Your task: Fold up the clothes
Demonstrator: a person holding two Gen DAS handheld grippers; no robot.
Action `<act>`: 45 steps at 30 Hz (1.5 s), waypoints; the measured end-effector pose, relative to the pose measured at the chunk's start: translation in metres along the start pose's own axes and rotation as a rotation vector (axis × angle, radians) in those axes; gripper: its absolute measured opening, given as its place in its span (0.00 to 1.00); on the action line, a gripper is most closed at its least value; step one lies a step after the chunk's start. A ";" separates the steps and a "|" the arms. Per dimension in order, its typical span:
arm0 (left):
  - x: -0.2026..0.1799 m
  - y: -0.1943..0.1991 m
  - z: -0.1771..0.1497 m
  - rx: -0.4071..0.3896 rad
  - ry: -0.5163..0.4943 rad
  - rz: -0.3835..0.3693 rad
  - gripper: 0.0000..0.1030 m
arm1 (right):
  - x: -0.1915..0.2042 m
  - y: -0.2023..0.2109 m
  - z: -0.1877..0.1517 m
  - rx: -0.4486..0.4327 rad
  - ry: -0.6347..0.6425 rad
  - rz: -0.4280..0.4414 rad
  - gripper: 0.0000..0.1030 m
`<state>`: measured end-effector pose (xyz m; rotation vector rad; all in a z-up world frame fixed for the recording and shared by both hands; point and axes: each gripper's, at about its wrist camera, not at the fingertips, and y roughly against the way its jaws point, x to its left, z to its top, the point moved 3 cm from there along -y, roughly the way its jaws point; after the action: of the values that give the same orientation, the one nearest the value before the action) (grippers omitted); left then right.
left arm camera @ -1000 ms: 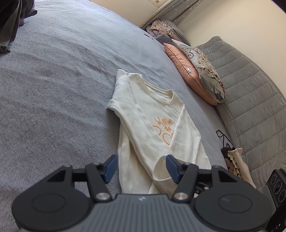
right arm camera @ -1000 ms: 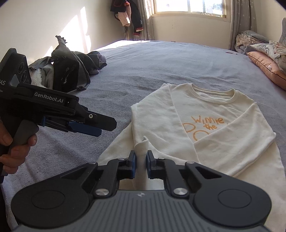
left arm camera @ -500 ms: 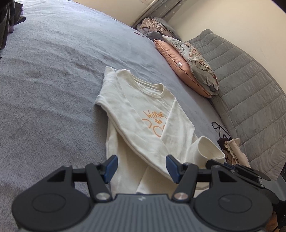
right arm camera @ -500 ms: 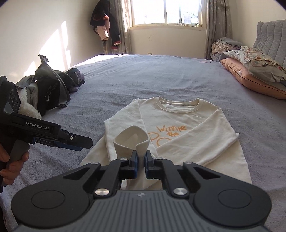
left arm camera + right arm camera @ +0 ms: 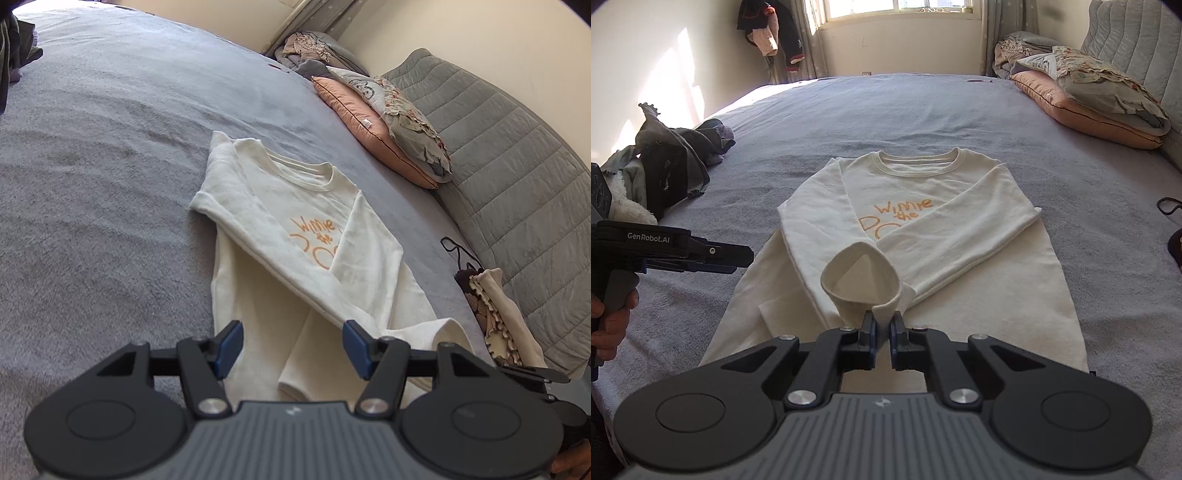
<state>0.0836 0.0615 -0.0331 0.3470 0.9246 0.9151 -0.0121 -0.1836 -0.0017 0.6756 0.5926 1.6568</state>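
Right gripper [image 5: 882, 325]: jaws clamped on the cuff [image 5: 862, 282] of a cream sweatshirt [image 5: 979, 295], sleeve end lifted off the garment; left gripper [image 5: 291, 349]: jaws apart, nothing between them, over the hem; sweatshirt: flat on grey bed [image 5: 92, 184], other sleeve folded across the chest; pillows [image 5: 1100, 99] by the headboard.

Both handheld tools share one build: a ribbed grey housing with a small pale logo at its middle, flanked by two black rounded lobes, each with a recessed disc. On the left gripper [image 5: 291, 349] black linkage arms pivot on silver screws and end in blue pads. The right gripper [image 5: 882, 334] has the same arms, screws and blue-lined tips. Seen from the side, the left tool's black body carries white lettering (GenRobot.AI) above a dark handle gripped by a hand [image 5: 611, 319].
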 end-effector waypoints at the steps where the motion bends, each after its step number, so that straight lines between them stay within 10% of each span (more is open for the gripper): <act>1: 0.000 0.000 0.000 -0.001 0.000 0.002 0.59 | 0.000 0.000 -0.002 0.011 -0.003 0.007 0.07; 9: 0.000 0.001 -0.004 0.002 -0.007 0.020 0.59 | -0.003 0.000 -0.019 0.123 -0.012 0.045 0.12; 24: -0.001 0.003 -0.005 -0.003 -0.051 0.044 0.57 | -0.046 0.023 -0.003 0.012 -0.111 0.000 0.41; 45: 0.020 -0.018 0.009 -0.077 -0.016 0.100 0.44 | -0.039 -0.031 -0.030 0.150 0.048 -0.040 0.30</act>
<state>0.1058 0.0685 -0.0495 0.3363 0.8605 1.0349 -0.0069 -0.2170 -0.0491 0.7294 0.7659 1.6054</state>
